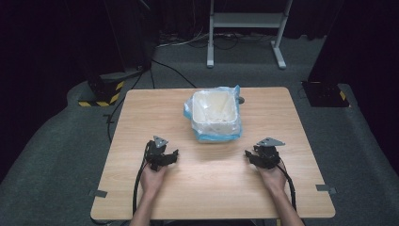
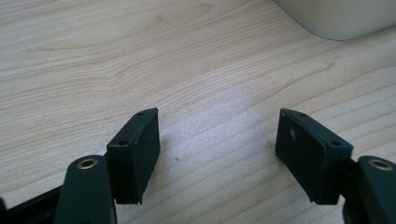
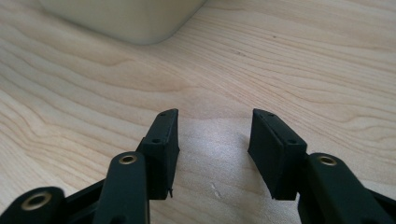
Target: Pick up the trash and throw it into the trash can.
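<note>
Bin [image 1: 215,113]: white, square, lined with a blue bag, stood at the far middle of the tabletop [image 1: 141,117].
Left tongs [image 1: 175,153]: jaws apart, empty, near the bin.
Right tongs [image 1: 248,153]: jaws apart, empty.

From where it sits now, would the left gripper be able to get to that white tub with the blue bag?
Probably yes: the left gripper is open, with bare table between it and the tub.
</note>
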`<state>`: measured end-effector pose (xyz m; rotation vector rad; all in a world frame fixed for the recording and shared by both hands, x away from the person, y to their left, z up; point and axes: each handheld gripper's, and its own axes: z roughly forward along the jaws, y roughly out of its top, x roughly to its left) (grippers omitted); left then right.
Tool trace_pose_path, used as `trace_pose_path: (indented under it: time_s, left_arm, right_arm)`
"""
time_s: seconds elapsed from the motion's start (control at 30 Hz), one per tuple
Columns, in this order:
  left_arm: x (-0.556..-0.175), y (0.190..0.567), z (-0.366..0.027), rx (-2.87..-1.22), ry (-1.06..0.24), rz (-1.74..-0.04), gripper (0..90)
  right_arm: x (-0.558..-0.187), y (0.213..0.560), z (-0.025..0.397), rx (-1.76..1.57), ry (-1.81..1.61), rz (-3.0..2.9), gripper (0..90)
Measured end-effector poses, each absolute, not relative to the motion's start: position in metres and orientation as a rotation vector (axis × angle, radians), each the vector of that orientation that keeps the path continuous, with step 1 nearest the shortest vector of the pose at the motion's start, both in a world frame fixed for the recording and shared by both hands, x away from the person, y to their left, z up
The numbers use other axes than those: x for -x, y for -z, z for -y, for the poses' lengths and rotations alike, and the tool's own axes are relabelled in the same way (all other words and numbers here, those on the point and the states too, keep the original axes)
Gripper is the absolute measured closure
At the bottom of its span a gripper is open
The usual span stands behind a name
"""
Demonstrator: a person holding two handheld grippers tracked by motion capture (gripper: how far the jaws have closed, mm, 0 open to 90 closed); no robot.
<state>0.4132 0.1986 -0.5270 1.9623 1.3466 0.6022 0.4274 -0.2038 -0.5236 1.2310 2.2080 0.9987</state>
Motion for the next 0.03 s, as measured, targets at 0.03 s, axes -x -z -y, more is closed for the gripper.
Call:
trace_pose_path:
  time_s: [0.03]
  left_arm:
    - [-0.4132,0.527,-0.1986,-1.963,-0.602,-1.347,30.4]
  right_arm:
    - [-0.4264,0.5236,0.2024,-1.217,-0.988,-2.201,50.1]
